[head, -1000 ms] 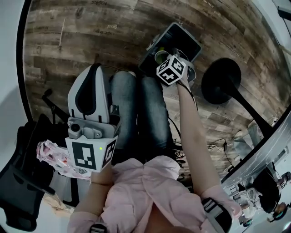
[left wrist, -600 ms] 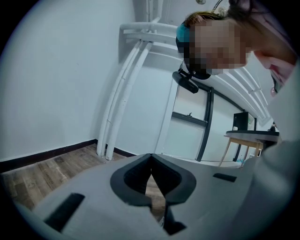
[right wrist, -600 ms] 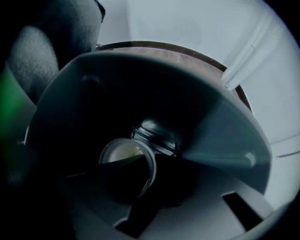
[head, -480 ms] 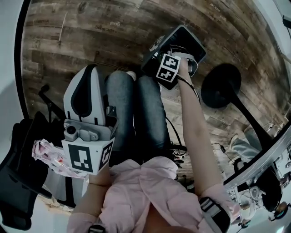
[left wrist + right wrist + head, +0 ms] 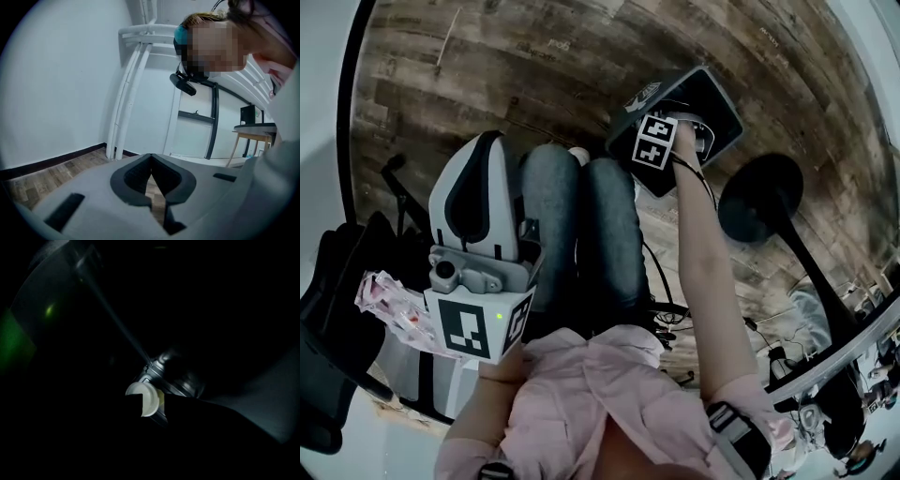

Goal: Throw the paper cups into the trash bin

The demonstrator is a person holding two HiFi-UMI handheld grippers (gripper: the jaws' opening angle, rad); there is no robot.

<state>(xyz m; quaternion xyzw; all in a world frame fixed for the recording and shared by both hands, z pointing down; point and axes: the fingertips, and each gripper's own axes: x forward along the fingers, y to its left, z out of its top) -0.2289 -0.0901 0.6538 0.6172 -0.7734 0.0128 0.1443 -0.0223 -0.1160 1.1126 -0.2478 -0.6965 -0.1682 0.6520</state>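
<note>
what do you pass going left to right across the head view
pink crinkled plastic bag → left tongs, white and black → person's blue-jeaned legs → right tongs at the black rectangular trash bin, jaws just opened, nothing clamped between them → black round stand base

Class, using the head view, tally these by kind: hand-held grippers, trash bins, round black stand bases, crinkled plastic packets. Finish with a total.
Grippers: 2, left gripper and right gripper
Trash bin: 1
Round black stand base: 1
Crinkled plastic packet: 1
Total: 5
</note>
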